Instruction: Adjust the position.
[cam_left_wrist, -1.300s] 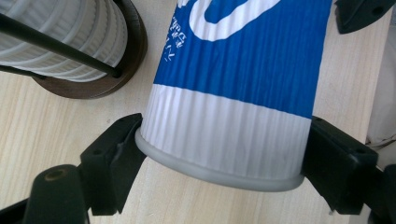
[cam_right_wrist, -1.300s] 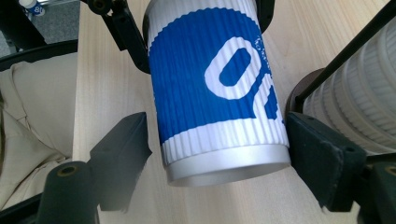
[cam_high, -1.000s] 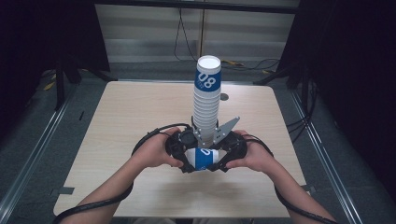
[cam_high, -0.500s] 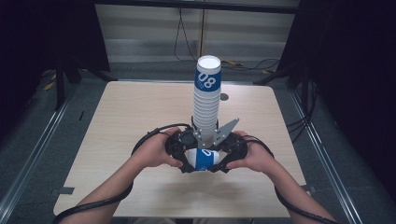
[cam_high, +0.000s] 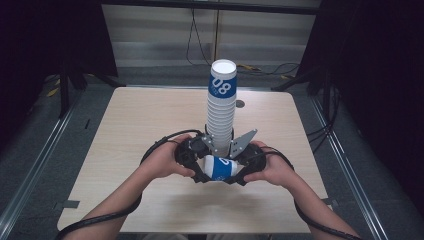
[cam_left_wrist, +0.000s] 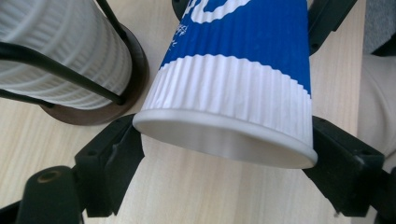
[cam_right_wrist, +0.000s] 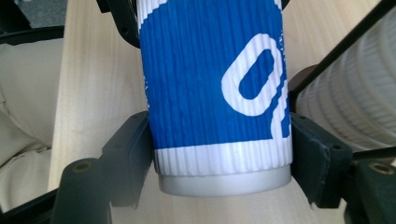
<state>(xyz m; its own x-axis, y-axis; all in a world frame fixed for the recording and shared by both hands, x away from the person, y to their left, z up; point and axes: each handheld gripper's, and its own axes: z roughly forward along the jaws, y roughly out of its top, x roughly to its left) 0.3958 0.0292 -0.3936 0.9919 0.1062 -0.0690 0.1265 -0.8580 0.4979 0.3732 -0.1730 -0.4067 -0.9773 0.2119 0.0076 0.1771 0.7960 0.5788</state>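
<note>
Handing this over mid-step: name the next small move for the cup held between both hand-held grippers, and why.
Probably draw the left hand-held gripper back off the cup. Its jaws have just been opening at the rim end and one no longer touches the cup, while the right hand-held gripper is clamped on the base end beside the cup stack.

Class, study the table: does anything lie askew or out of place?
Yes: one blue-and-white ribbed paper cup lies on its side between both grippers, beside the upright stack of cups in its wire holder, not nested on it.
</note>
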